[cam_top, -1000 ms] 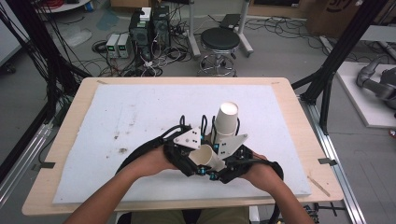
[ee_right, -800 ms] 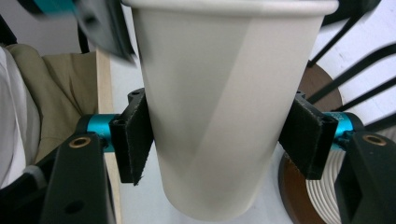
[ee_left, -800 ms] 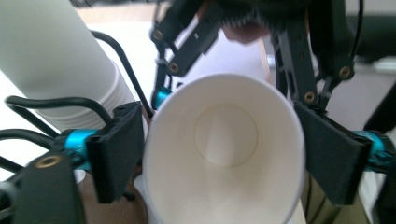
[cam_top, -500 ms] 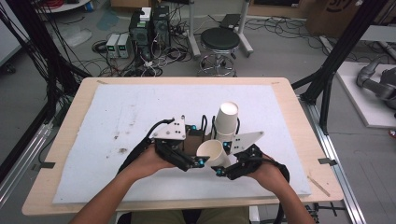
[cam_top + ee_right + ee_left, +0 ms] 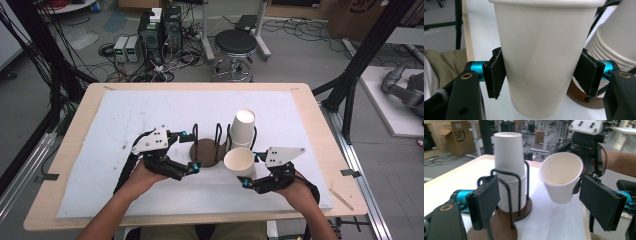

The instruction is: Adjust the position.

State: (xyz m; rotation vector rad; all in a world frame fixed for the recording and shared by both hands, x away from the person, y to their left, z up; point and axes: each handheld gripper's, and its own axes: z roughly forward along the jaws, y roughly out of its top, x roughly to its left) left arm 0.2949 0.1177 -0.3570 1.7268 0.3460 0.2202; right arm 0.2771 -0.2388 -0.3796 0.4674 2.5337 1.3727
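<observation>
Midway along the table's near edge, right claw (image 5: 248,171) pinched on a single paper cup (image 5: 240,162), lifted beside the stacked cups (image 5: 242,127) in the wire holder (image 5: 210,145), left claw (image 5: 189,152) spread wide, empty.

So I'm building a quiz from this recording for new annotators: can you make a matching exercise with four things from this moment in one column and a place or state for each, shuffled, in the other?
Things:
1. single white paper cup
2. stack of white paper cups
3. left gripper
4. round dark brown wooden base

States:
A. open, holding nothing
B. upside down inside a black wire rack
C. lying flat on the white table cover
D. clamped between the pads of the right gripper

Pairs: 1-D, 2-B, 3-A, 4-C
</observation>
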